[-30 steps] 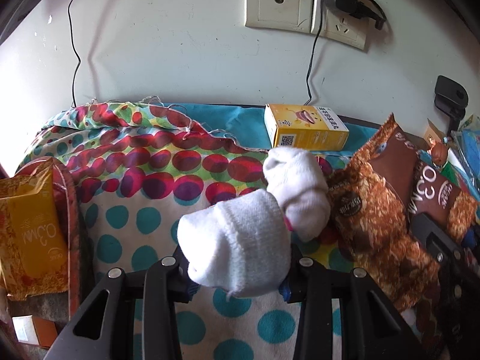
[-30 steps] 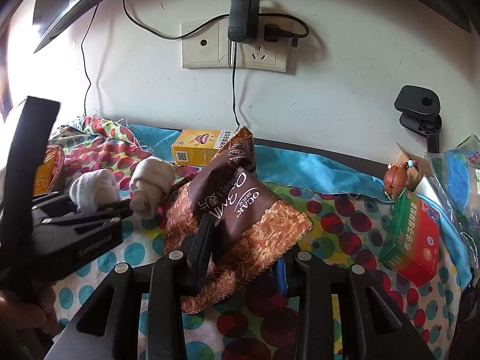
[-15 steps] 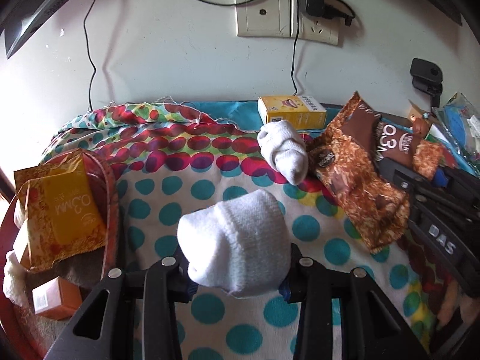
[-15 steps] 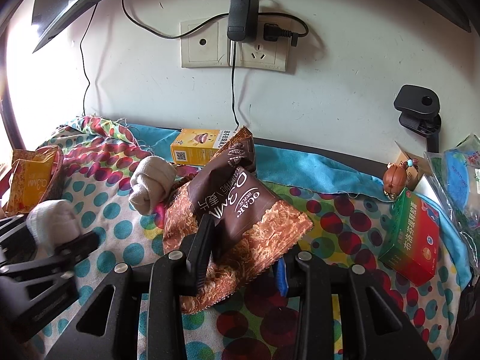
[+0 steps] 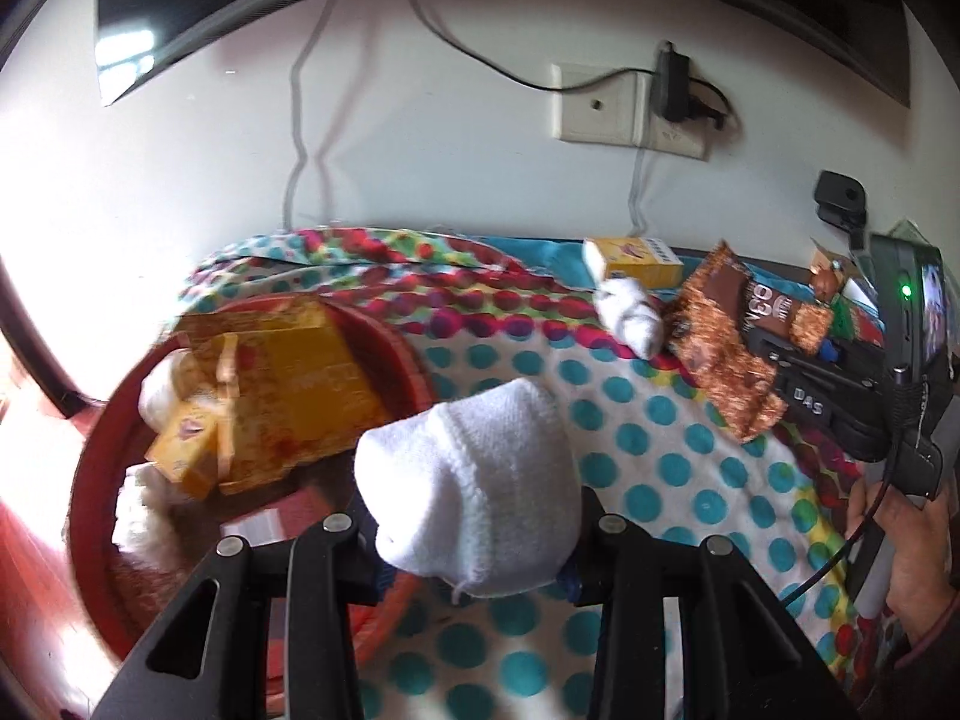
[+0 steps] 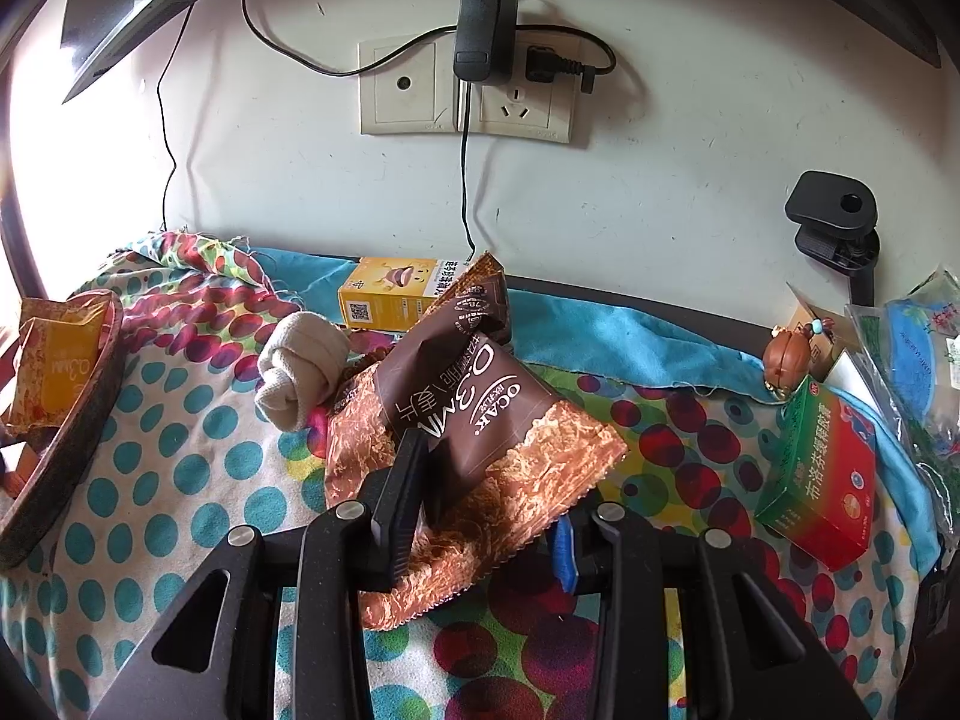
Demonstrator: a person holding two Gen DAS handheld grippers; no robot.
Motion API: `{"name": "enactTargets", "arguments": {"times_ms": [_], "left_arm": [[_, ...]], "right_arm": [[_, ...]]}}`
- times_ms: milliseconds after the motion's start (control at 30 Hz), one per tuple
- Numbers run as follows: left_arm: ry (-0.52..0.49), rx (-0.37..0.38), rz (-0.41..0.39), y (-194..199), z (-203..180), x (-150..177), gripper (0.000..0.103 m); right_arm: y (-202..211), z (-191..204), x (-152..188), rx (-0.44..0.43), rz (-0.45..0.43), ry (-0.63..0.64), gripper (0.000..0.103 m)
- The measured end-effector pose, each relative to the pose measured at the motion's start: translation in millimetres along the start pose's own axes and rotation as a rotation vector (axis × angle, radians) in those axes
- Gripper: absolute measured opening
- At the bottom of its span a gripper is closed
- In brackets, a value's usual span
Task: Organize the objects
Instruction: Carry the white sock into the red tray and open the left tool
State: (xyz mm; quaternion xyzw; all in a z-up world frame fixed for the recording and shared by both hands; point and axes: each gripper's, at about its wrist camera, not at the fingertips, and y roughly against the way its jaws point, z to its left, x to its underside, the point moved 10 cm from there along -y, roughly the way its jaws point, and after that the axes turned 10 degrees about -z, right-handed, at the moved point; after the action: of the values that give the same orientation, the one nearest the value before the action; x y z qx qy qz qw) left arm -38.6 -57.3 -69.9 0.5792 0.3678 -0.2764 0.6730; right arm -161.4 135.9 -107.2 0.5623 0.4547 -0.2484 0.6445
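Note:
My left gripper (image 5: 474,546) is shut on a rolled white sock (image 5: 474,486), held above the spotted cloth at the right rim of a red round tray (image 5: 90,480). The tray holds a yellow snack bag (image 5: 288,378), a small orange box (image 5: 186,450) and other white socks. My right gripper (image 6: 486,516) is shut on a brown snack bag (image 6: 480,420) that tilts up off the cloth. A second rolled sock (image 6: 300,372) lies just left of that bag. The right gripper also appears at the right of the left wrist view (image 5: 804,396), with a person's hand (image 5: 918,546) on it.
A yellow carton (image 6: 390,294) lies by the wall under the sockets (image 6: 468,90). A green and red box (image 6: 822,468), a small brown figurine (image 6: 786,360) and plastic packets (image 6: 912,348) sit at the right. A black clamp (image 6: 834,222) stands at the back right.
The left gripper has carried the white sock left and up, from beside the brown bag to the red tray's edge. The right gripper and its brown bag have stayed still.

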Motion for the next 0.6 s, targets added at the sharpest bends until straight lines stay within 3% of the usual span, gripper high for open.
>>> {"name": "enactTargets", "arguments": {"times_ms": [300, 433, 600], "left_arm": [[0.139, -0.204, 0.034, 12.5, 123.4, 15.7, 0.040], [0.147, -0.276, 0.032, 13.3, 162.1, 25.5, 0.040], [0.161, -0.280, 0.094, -0.9, 188.8, 44.1, 0.040]], "right_arm": [[-0.8, 0.3, 0.6, 0.007, 0.005, 0.001, 0.035], [-1.2, -0.3, 1.0, 0.008, 0.006, 0.002, 0.035], [-2.0, -1.5, 1.8, 0.013, 0.007, 0.006, 0.035]]}}
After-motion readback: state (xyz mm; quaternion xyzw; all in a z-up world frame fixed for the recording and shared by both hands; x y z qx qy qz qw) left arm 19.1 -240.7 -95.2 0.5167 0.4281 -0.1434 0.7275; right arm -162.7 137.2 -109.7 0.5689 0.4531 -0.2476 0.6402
